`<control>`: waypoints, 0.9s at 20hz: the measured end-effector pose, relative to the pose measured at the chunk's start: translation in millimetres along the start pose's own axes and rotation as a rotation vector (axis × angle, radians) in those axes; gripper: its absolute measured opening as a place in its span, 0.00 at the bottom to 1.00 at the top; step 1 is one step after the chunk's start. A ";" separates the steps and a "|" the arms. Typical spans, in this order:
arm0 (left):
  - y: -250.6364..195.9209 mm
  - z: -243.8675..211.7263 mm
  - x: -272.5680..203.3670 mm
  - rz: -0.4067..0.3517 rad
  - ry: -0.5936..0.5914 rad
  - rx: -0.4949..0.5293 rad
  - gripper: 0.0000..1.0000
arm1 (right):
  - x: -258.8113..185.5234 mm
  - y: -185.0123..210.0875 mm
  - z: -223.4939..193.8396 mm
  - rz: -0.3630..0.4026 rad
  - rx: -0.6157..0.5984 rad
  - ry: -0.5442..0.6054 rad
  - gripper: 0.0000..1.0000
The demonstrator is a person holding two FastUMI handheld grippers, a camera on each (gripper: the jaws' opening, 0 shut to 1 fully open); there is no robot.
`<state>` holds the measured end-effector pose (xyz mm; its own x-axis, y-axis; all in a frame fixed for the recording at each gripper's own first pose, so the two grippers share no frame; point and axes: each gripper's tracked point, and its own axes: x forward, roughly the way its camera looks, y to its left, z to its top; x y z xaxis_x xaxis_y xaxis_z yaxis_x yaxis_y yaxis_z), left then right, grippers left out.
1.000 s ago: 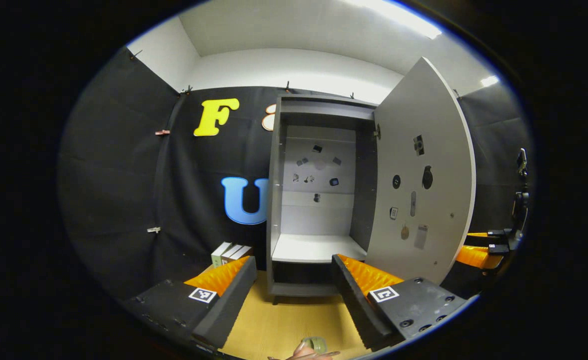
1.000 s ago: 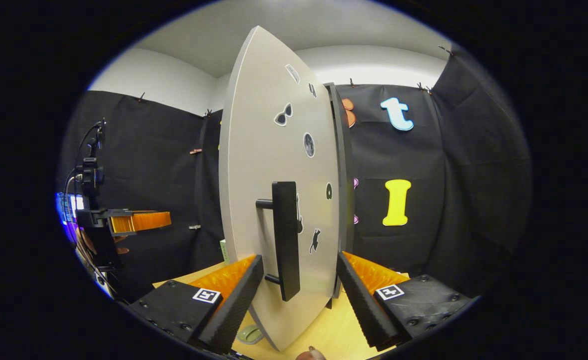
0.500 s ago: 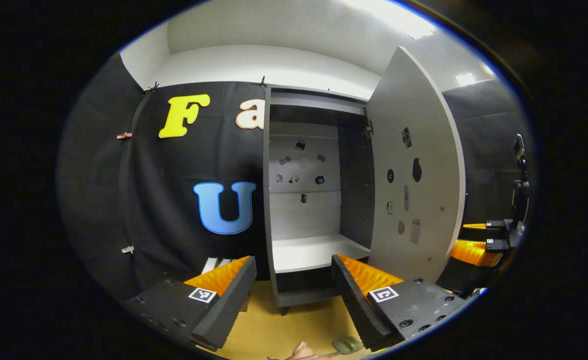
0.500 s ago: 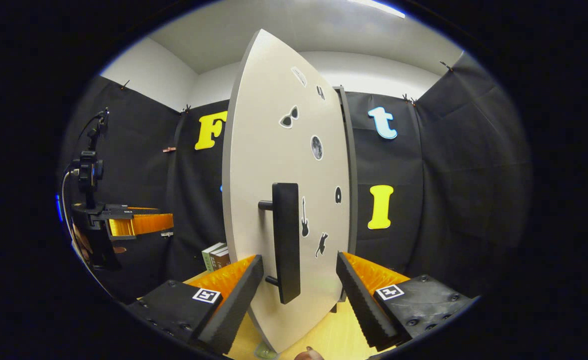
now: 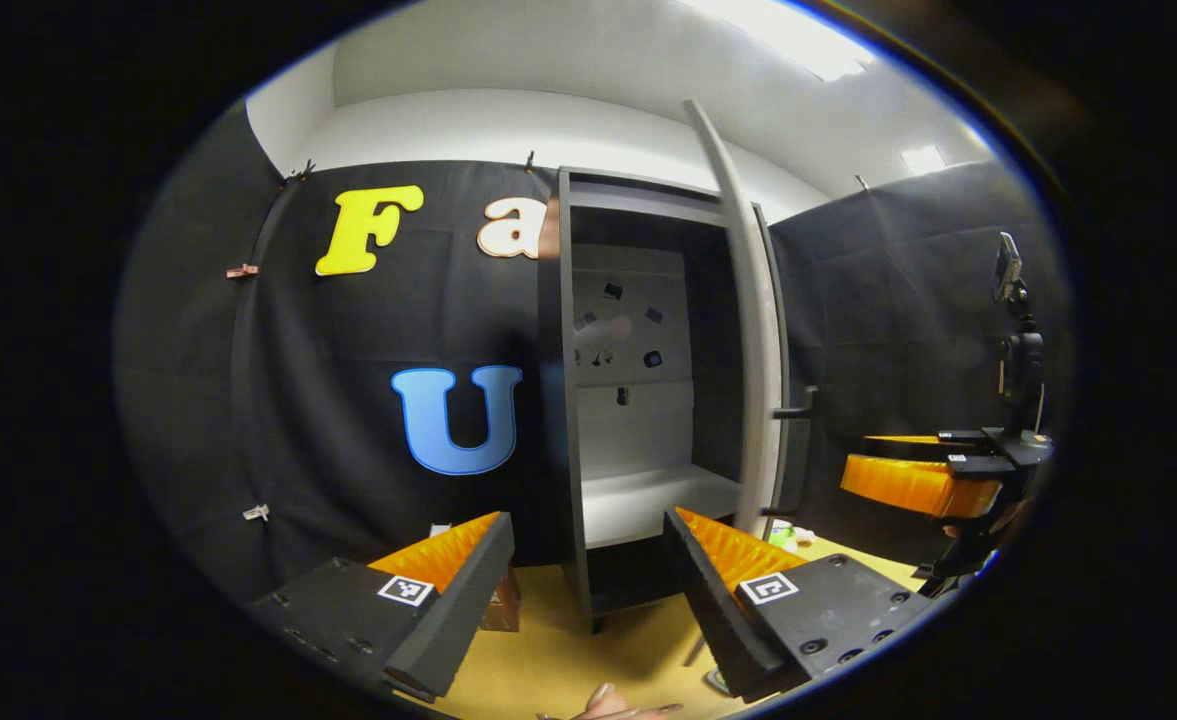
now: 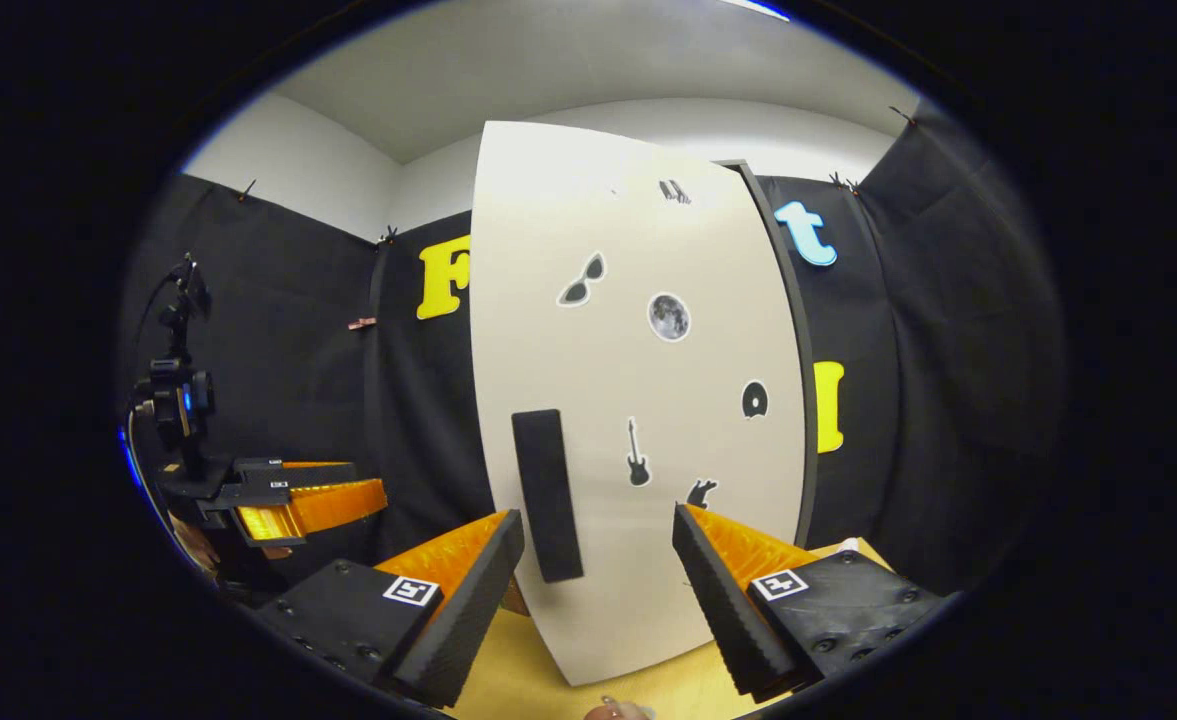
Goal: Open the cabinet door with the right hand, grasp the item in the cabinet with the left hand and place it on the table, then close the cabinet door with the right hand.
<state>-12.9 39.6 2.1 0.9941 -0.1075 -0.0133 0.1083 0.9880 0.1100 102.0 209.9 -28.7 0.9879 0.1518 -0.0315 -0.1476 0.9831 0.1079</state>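
Your cabinet door shows edge-on in the left gripper view, hiding the cabinet's right inner wall. Small stickers on the far back panel are too tiny to identify. A greenish object low behind the door is mostly hidden.

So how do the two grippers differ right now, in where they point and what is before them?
The left gripper faces the cabinet's bare shelf; the right gripper faces the door's outer side. The handle stands just ahead of the right gripper's open jaws; nothing stands between the left's. Both are open and hold nothing.
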 end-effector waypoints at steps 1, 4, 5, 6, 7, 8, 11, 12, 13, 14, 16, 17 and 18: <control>-3.8 3.5 4.4 -0.016 -0.009 -0.017 0.95 | -0.8 -9.3 0.6 -0.023 -0.027 0.002 0.97; -14.4 14.2 9.8 -0.042 -0.019 -0.017 0.94 | 0.7 -25.7 9.6 -0.067 -0.050 -0.029 0.97; -19.3 17.6 10.1 -0.038 -0.033 -0.007 0.95 | 0.2 -26.3 10.0 -0.069 -0.043 -0.030 0.97; -26.2 21.1 11.1 -0.037 -0.051 -0.002 0.95 | -0.9 -29.5 10.4 -0.069 -0.037 -0.022 0.97; -35.1 21.0 12.7 -0.042 -0.059 -0.004 0.95 | -2.9 -32.9 11.7 -0.077 -0.032 -0.015 0.97; -45.2 20.3 14.0 -0.055 -0.063 -0.015 0.95 | -5.1 -37.6 14.5 -0.087 -0.029 -0.012 0.98; -69.2 20.2 17.4 -0.086 -0.063 -0.045 0.94 | -9.5 -46.8 32.0 -0.115 -0.076 -0.050 0.97; -74.6 20.5 19.1 -0.090 -0.063 -0.053 0.94 | -10.6 -47.7 37.0 -0.111 -0.098 -0.063 0.97; -78.9 21.0 19.5 -0.091 -0.062 -0.061 0.94 | -11.7 -47.8 37.6 -0.109 -0.112 -0.069 0.97; -82.2 20.9 19.9 -0.091 -0.061 -0.070 0.95 | -12.9 -50.0 39.2 -0.113 -0.120 -0.072 0.97; -88.7 22.1 22.0 -0.086 -0.059 -0.081 0.95 | -15.3 -56.5 45.5 -0.130 -0.130 -0.091 0.98; -90.4 23.5 23.2 -0.080 -0.061 -0.081 0.95 | -15.8 -53.7 47.4 -0.124 -0.133 -0.098 0.97; -91.2 24.3 23.9 -0.072 -0.061 -0.080 0.95 | -17.0 -53.1 48.9 -0.126 -0.135 -0.104 0.97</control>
<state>0.9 -55.8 15.9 0.9823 -0.1826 0.0425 0.1813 0.9829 0.0316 95.3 150.2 14.7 0.9975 0.0226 0.0673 -0.0210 0.9995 -0.0245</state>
